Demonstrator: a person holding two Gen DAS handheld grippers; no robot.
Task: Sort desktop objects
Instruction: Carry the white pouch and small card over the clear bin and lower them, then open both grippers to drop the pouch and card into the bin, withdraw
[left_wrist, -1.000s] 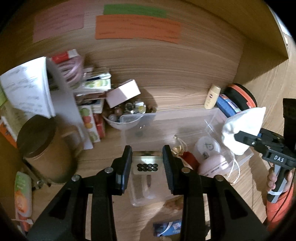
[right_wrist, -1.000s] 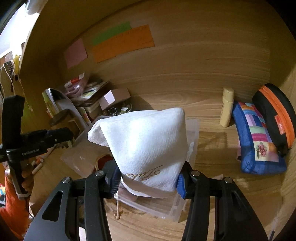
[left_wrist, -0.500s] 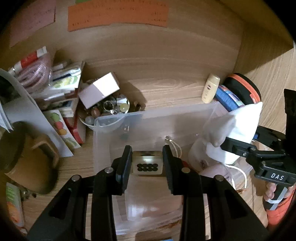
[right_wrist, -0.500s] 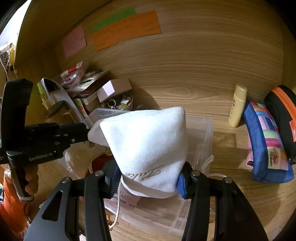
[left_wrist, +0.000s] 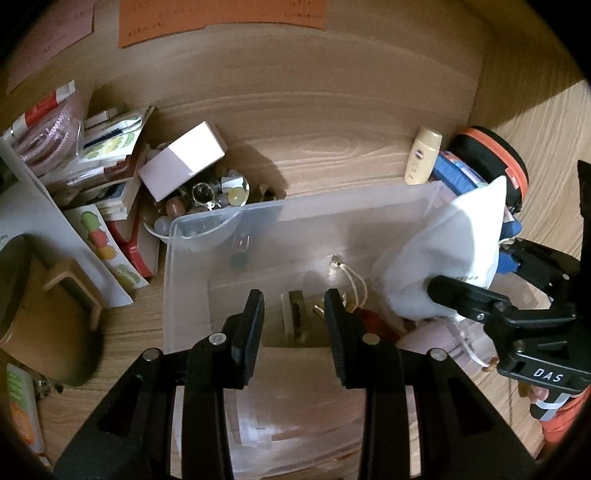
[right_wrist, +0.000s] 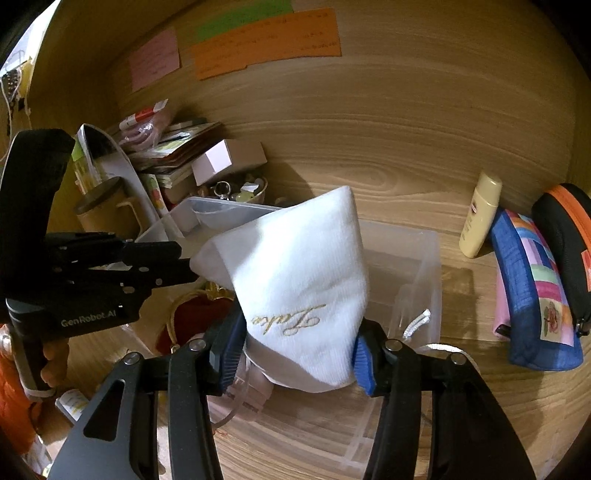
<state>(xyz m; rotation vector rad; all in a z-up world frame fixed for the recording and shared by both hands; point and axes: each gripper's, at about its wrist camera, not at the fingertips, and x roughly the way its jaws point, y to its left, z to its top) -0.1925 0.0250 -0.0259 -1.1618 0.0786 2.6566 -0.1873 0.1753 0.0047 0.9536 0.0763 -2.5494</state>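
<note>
White cloth pouch (right_wrist: 303, 280) is gripped between right gripper (right_wrist: 295, 354) jaws, angled down over clear plastic bin (left_wrist: 295, 206). Left gripper (left_wrist: 293, 321) jaws are held apart, empty, above the bin interior.

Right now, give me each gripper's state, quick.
Left gripper: open, nothing between its pads; a small box lies in the clear bin below.
Right gripper: closed on the white pouch.

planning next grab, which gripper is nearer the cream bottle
Right. The right gripper, holding the white pouch, is at the bin end by the cream bottle; the left gripper is over its middle.
</note>
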